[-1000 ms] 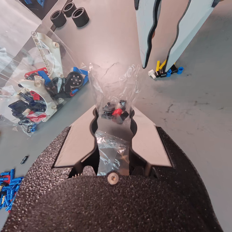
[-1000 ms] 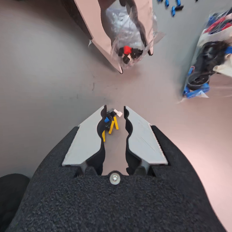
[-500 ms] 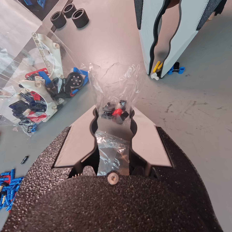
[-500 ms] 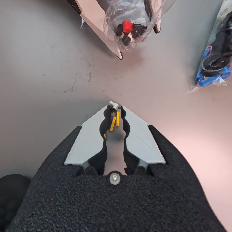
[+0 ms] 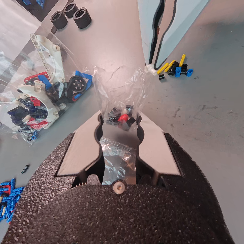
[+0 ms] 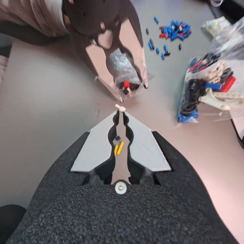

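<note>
My left gripper (image 5: 119, 116) is shut on a small clear plastic bag (image 5: 118, 95) and holds it off the grey table. The bag holds a few black pieces, a red one and a white one. My right gripper (image 6: 120, 112) is shut on a small white peg (image 6: 120, 108) at its fingertips. It hangs just in front of the bag, close to the left gripper (image 6: 133, 94). In the left wrist view the right gripper (image 5: 153, 64) and the peg (image 5: 149, 68) sit by the bag's upper right corner. A small pile of yellow, black and blue pieces (image 5: 175, 68) lies beside it.
A large clear bag of white, black, blue and red parts (image 5: 39, 92) lies at the left. Three black tyres (image 5: 74, 15) stand at the far edge. A pile of blue pins (image 5: 7, 195) lies near left, also in the right wrist view (image 6: 174, 30). A person's sleeve (image 6: 39, 19) is behind. Some 7 cm of space lies between my two pairs of fingers.
My right gripper has closed on the white peg, lifted it out of the small pile and carried it toward the bag. My left gripper and the bag have stayed in place.
</note>
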`<state>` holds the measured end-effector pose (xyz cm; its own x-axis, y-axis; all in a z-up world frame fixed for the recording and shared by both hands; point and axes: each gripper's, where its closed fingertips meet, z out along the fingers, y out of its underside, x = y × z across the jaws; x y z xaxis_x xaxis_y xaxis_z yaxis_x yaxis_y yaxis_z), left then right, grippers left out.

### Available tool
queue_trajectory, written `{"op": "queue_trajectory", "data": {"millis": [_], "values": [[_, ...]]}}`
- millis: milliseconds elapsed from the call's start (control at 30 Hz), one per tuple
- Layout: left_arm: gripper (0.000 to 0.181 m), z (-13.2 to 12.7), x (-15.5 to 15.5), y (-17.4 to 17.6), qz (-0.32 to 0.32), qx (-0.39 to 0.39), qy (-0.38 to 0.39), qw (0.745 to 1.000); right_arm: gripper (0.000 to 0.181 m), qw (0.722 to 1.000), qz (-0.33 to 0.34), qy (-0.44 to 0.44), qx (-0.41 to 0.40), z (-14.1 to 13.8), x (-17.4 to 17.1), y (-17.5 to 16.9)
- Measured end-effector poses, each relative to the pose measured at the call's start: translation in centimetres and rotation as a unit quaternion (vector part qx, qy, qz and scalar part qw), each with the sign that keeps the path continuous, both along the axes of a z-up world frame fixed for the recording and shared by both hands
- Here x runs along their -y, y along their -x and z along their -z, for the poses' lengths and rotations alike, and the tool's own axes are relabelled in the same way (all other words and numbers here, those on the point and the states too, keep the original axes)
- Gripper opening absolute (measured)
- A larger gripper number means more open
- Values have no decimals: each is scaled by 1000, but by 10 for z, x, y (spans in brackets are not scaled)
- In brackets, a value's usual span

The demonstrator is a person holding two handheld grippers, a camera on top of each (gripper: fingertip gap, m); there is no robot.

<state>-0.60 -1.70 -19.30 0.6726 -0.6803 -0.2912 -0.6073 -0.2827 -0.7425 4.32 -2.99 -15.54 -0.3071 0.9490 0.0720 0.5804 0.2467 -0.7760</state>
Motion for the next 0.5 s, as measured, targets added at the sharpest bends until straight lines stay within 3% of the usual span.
{"op": "queue_trajectory", "data": {"millis": [133, 300, 433, 500], "values": [[49, 1, 1, -3, 4, -3, 0, 1000, 6, 995, 13, 0, -94, -34, 4, 20], [49, -1, 2, -6, 10, 5, -2, 1000, 11, 994, 32, -31, -100, -26, 0, 32], [49, -4, 1, -4, 5, 19, -1, 1000, 18, 990, 35, 21, -135, -46, -3, 24], [49, -5, 0, -2, 2, 24, 0, 1000, 18, 992, 33, 32, -115, -42, -8, 14]]}}
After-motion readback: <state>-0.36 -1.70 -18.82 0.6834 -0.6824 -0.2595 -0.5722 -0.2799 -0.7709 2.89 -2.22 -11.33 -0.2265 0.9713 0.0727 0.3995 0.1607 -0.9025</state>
